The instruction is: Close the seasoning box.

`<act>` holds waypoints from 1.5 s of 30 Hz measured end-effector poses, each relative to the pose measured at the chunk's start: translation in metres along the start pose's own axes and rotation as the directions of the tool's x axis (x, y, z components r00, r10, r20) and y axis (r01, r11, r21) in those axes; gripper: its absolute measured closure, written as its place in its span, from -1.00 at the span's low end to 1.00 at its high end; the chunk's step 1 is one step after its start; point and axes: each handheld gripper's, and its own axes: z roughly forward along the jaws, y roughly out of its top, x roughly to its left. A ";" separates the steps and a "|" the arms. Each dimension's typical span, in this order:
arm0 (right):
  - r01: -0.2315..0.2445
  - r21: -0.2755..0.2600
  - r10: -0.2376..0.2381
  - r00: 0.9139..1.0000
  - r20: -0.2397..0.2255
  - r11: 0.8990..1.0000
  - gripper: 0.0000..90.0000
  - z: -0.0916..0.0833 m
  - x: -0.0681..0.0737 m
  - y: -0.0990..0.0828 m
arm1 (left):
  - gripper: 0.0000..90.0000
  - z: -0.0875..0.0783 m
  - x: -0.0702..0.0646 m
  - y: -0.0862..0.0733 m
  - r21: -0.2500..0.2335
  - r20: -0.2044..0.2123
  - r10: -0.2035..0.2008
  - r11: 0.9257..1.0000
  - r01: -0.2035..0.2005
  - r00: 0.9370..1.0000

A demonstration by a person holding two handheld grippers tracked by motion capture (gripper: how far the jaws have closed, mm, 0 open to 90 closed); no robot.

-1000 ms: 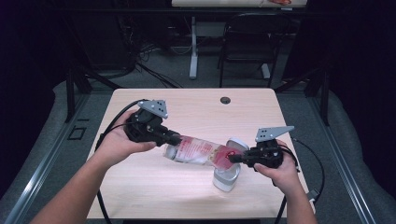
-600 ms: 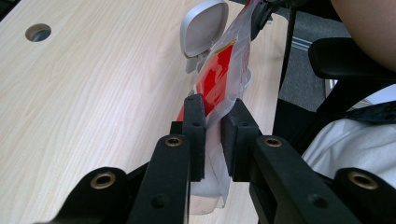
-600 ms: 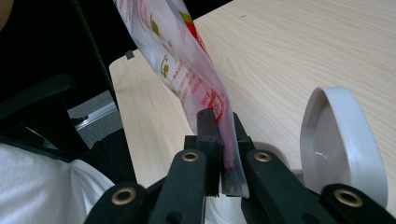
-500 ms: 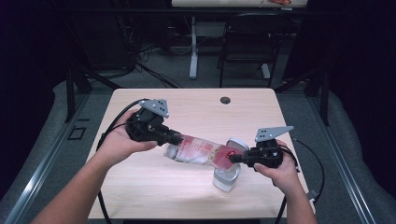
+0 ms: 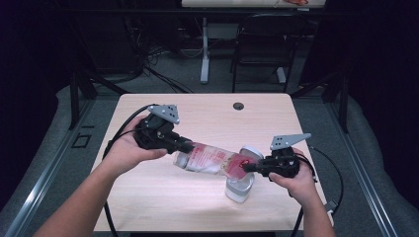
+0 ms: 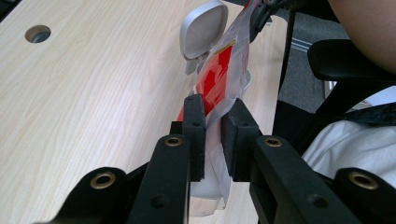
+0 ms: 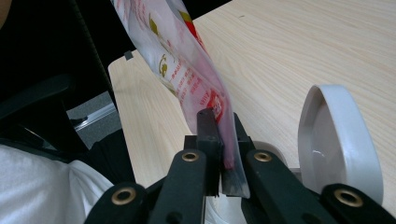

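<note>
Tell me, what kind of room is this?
Probably a lab or workshop. A plain wooden table stands on grey flooring among dark stands, loose cables lie behind it, and a black chair waits at another desk.

You work at a light wood-grain table [image 5: 163, 197], its top pale and bare over most of its width. A round cable hole [image 5: 238, 106] sits near the far edge, a little right of the middle. Near your right-hand side stands a small white container [image 5: 239, 187] with its hinged lid [image 5: 251, 152] flipped open and upright, resting directly on the wood.
</note>
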 end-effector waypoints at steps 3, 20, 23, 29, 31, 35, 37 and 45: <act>0.000 0.000 0.000 1.000 0.001 1.000 0.98 0.000 0.000 0.000 | 0.79 0.000 0.000 0.000 -0.001 0.000 0.001 1.000 -0.001 1.000; -0.005 -0.006 0.005 1.000 0.006 1.000 0.97 0.000 0.000 -0.001 | 0.79 0.000 0.000 0.002 -0.001 -0.001 0.001 1.000 -0.001 1.000; -0.008 -0.009 0.008 1.000 0.005 1.000 0.97 0.000 0.000 -0.001 | 0.79 0.000 0.000 0.002 0.001 0.000 0.002 1.000 -0.002 1.000; -0.005 -0.005 0.005 1.000 0.007 1.000 0.97 0.000 0.000 -0.001 | 0.79 0.001 0.000 0.003 0.000 -0.002 0.004 1.000 -0.004 1.000; -0.007 -0.007 0.007 1.000 0.007 1.000 0.97 0.000 -0.001 -0.001 | 0.79 0.001 0.000 0.004 0.000 -0.001 0.004 1.000 -0.004 1.000; -0.007 -0.005 0.007 1.000 0.007 1.000 0.97 0.000 -0.001 -0.002 | 0.79 0.001 0.000 0.005 0.002 0.000 0.007 1.000 -0.007 1.000; -0.007 -0.005 0.007 1.000 0.008 1.000 0.97 0.000 -0.001 -0.002 | 0.79 0.001 0.000 0.005 0.003 0.001 0.007 1.000 -0.007 1.000; -0.011 -0.007 0.011 1.000 0.009 1.000 0.97 -0.001 -0.001 -0.002 | 0.80 0.001 0.000 0.006 0.005 0.001 0.013 1.000 -0.013 1.000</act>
